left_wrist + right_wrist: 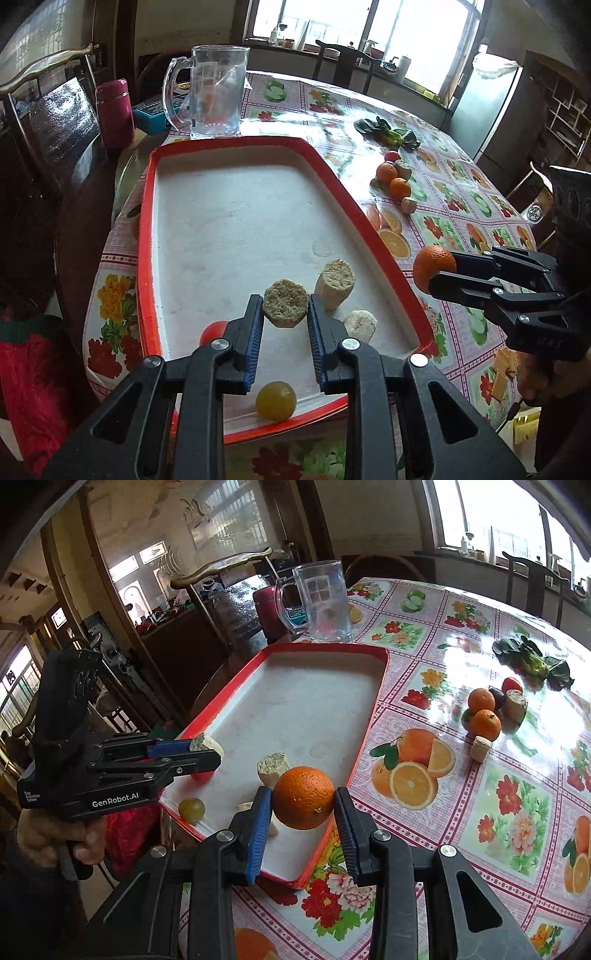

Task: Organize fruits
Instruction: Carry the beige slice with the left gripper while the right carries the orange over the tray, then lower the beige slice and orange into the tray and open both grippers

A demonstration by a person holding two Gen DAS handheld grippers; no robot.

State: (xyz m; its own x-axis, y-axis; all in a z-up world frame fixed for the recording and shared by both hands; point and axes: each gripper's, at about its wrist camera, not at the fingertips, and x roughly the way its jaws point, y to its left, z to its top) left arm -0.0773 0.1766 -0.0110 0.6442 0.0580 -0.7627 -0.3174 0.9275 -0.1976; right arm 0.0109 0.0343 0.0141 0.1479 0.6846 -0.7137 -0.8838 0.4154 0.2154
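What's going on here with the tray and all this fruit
A person is sorting food onto a red-rimmed tray with two handheld tools. The left tool grips a beige cut chunk over the tray; the right tool holds an orange at the tray's edge. More oranges wait on the table.

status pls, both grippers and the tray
Left gripper shut on beige cut stalk piece, above red-rimmed white tray. Right gripper shut on round orange mandarin, over tray's near corner. Nothing in the way.
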